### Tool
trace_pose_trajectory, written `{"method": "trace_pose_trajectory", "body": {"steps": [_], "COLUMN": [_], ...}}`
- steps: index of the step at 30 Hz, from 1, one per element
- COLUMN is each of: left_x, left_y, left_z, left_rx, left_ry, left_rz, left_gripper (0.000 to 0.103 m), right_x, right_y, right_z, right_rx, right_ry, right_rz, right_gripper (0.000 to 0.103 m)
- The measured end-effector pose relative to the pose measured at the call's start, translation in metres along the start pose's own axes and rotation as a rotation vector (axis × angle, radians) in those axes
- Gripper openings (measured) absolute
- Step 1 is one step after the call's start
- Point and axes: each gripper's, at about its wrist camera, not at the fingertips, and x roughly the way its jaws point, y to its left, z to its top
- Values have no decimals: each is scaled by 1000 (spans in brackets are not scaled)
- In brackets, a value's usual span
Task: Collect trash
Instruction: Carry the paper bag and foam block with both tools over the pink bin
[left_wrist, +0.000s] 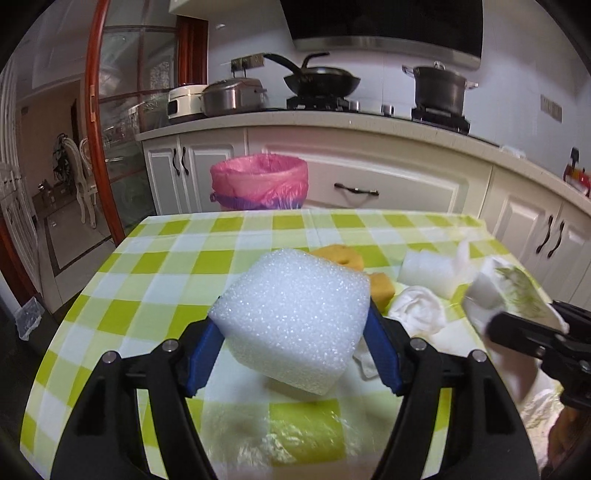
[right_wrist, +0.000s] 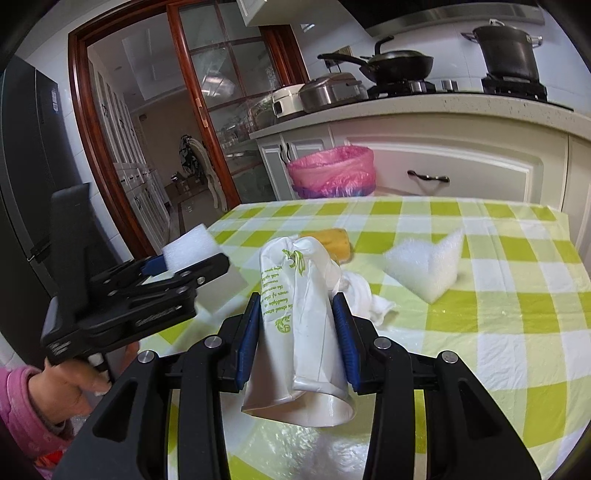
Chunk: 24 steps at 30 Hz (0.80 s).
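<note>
White foam block (left_wrist: 295, 325): clamped between blue pads of left gripper (left_wrist: 291, 354), raised clear of green-and-white checked tablecloth (left_wrist: 155, 280), evidently for carrying to bin. Crumpled white paper cup with green print (right_wrist: 303, 325): pinched by right gripper (right_wrist: 299, 336), jaws closed partway on its sides, also off the cloth. Remaining on table: second white foam piece (right_wrist: 424, 266), yellow sponge (right_wrist: 336, 240), crumpled white tissue (right_wrist: 365, 295). Pink-lined waste bin (left_wrist: 260, 181) beyond far table edge, before white cabinets (left_wrist: 369, 177). Both grippers loaded and close together; table span between loads and bin.
</note>
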Motion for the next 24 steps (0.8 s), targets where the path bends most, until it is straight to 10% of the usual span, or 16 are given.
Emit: {"method": "trace_pose_trajectory", "body": {"steps": [24], "left_x": [-50], "left_y": [34], "left_z": [31], "left_rx": [-120], "left_ry": [-127], "left_rz": [-2], "left_gripper": [68], "right_x": [19], "right_y": [36], "right_z": [61], "right_rx": [-107], "right_ry": [-79], "right_rz": [-23], "right_gripper": [38]}}
